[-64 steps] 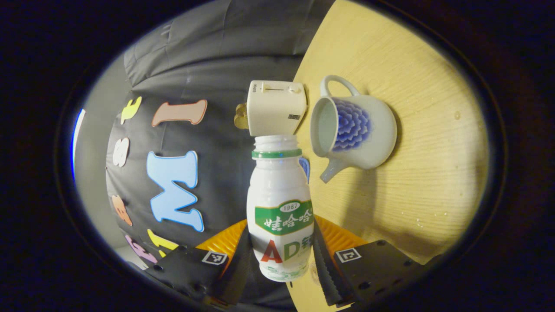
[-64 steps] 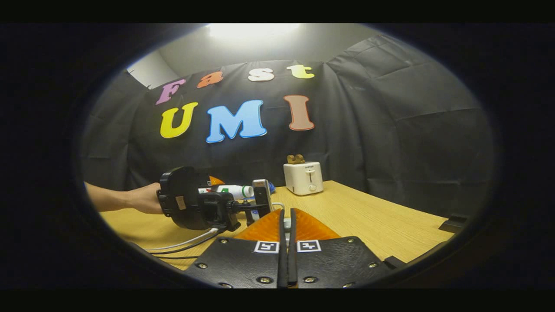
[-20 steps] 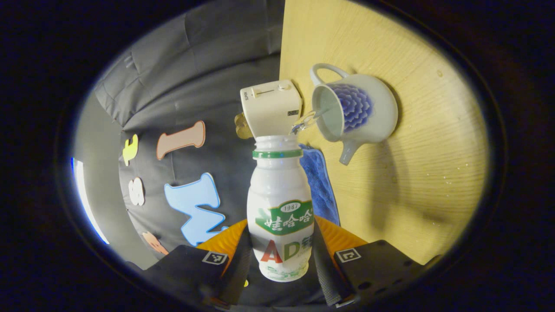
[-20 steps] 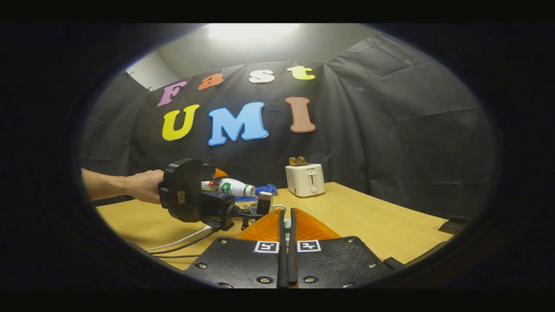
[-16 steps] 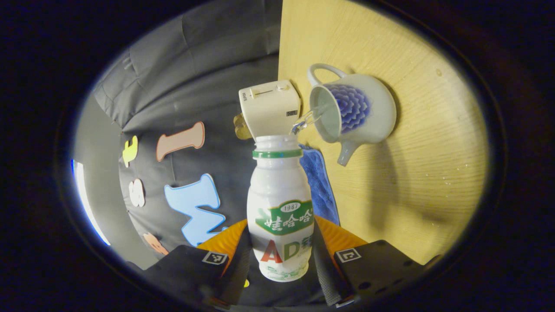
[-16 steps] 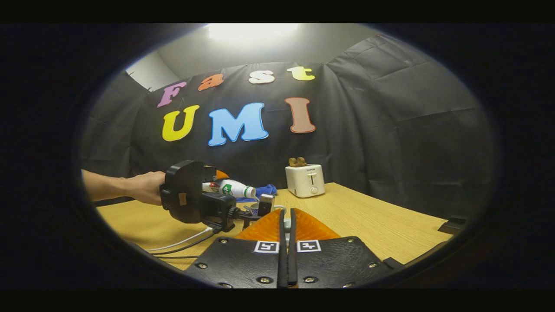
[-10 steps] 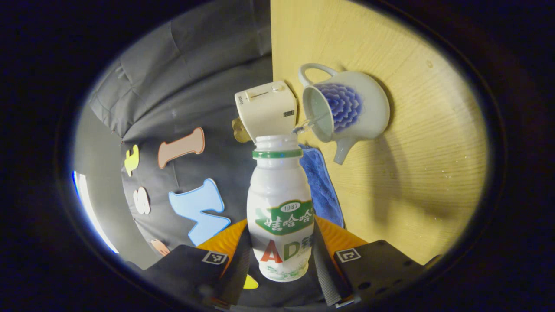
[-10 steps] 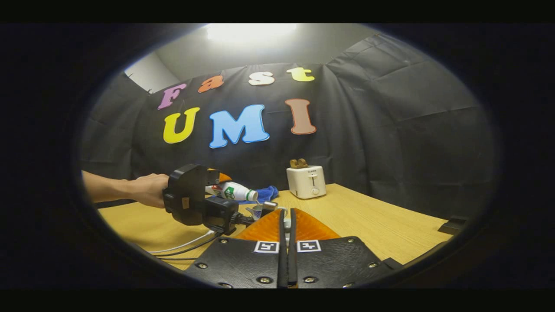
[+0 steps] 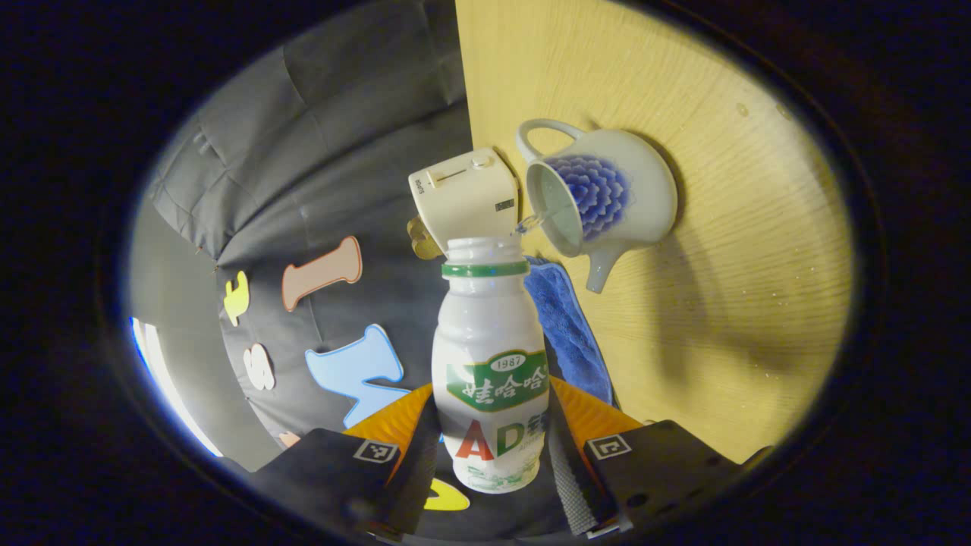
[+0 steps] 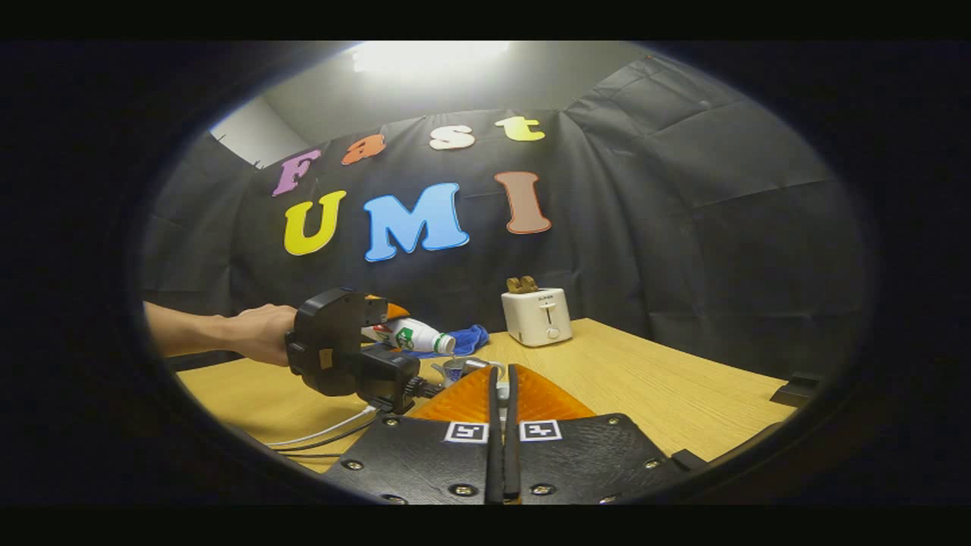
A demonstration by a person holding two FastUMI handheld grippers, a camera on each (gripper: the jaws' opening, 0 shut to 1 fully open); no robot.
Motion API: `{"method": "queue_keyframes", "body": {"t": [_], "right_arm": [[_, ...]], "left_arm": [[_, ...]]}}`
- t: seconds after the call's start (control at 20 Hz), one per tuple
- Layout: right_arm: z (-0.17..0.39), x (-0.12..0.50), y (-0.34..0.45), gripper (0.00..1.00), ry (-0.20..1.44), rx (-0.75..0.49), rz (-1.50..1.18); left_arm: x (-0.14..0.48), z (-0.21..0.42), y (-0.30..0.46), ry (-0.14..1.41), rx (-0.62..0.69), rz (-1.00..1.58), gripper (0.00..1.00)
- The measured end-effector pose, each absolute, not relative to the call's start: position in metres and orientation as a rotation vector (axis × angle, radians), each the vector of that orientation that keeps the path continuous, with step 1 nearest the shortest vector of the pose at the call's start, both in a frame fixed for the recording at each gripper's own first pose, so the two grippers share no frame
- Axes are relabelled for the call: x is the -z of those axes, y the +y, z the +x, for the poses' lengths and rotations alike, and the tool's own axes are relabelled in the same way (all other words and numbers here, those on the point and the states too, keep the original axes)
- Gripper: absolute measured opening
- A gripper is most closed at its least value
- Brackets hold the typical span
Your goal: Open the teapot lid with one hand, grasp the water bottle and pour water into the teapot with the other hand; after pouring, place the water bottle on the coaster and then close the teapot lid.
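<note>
Left hand-held gripper clamped on the water bottle, tipped mouth-first toward the open teapot; thin stream of water running from mouth into teapot; toaster and blue cloth just beside teapot on the surface; right hand-held gripper fingers pressed together, whether pinching anything unclear.

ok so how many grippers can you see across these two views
2. The left gripper is clamped on the water bottle, tipped over the open teapot. The right gripper, fingers together, sits nearer the camera facing the toaster.
</note>
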State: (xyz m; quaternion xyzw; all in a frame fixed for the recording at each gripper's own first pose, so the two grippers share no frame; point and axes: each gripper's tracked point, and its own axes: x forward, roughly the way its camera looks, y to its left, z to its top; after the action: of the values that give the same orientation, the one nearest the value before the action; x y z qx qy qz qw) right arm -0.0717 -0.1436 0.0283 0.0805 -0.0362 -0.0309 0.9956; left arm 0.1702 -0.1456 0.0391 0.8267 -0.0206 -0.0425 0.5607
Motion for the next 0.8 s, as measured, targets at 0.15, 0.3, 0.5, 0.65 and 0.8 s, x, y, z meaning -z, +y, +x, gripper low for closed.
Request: {"method": "queue_keyframes", "body": {"t": [0.15, 0.3, 0.5, 0.65, 0.8], "right_arm": [[-0.072, -0.029, -0.142, 0.01, -0.074, 0.057, 0.163], [-0.071, -0.028, -0.143, 0.01, -0.075, 0.058, 0.162], [-0.071, -0.027, -0.142, 0.01, -0.067, 0.055, 0.164], [-0.071, -0.028, -0.142, 0.01, -0.067, 0.054, 0.161], [-0.069, -0.024, -0.142, 0.01, -0.053, 0.048, 0.176]], "left_arm": [[-0.040, 0.171, -0.146, -0.053, 0.093, 1.982, 0.76], [-0.044, 0.172, -0.146, -0.066, 0.083, 2.010, 0.76], [-0.047, 0.173, -0.146, -0.073, 0.076, 2.038, 0.76], [-0.051, 0.172, -0.147, -0.089, 0.069, 2.061, 0.76], [-0.055, 0.174, -0.153, -0.115, 0.071, 2.082, 0.76]]}}
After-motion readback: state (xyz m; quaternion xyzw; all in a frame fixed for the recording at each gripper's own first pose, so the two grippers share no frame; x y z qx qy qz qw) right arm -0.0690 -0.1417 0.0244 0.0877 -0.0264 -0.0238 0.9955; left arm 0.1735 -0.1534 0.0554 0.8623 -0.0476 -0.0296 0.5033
